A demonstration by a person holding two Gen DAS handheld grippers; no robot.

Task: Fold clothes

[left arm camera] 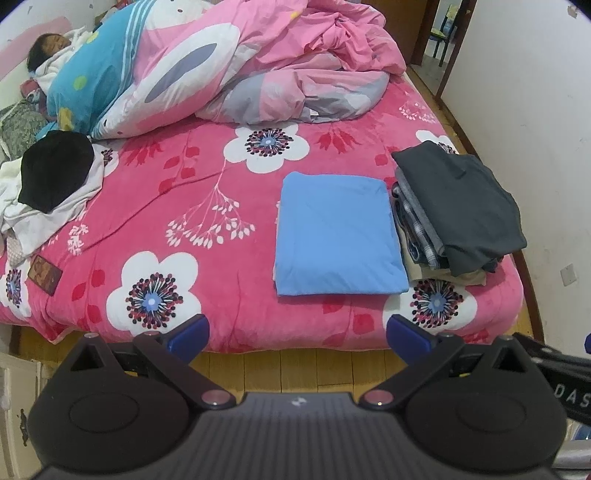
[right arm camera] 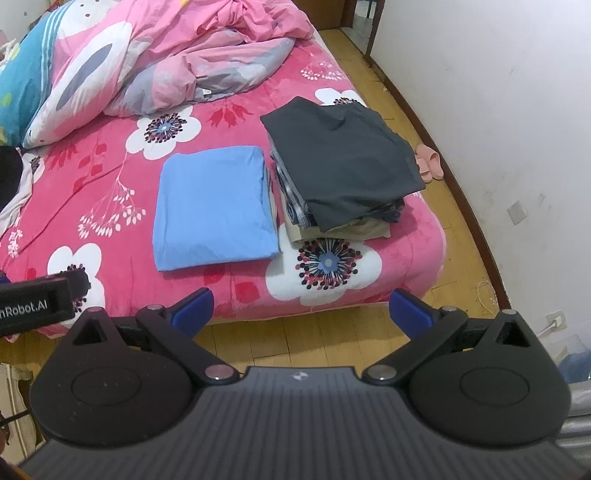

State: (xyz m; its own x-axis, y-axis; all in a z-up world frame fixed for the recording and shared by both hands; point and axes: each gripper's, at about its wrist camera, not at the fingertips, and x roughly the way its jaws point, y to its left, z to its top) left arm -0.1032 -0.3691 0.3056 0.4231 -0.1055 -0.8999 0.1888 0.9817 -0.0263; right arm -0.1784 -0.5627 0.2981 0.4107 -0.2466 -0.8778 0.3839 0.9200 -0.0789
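Note:
A folded light-blue garment lies flat on the pink flowered bed cover near the front edge. Right of it stands a stack of folded clothes with a dark grey piece on top. At the bed's left edge sits a loose heap of white and black clothes. My left gripper hangs open over the floor in front of the bed, holding nothing. My right gripper is open too, also short of the bed's edge and empty.
A person lies under a crumpled pink and blue quilt at the back of the bed. A white wall runs along the right, with pink slippers on the wooden floor. A doorway opens at the back right.

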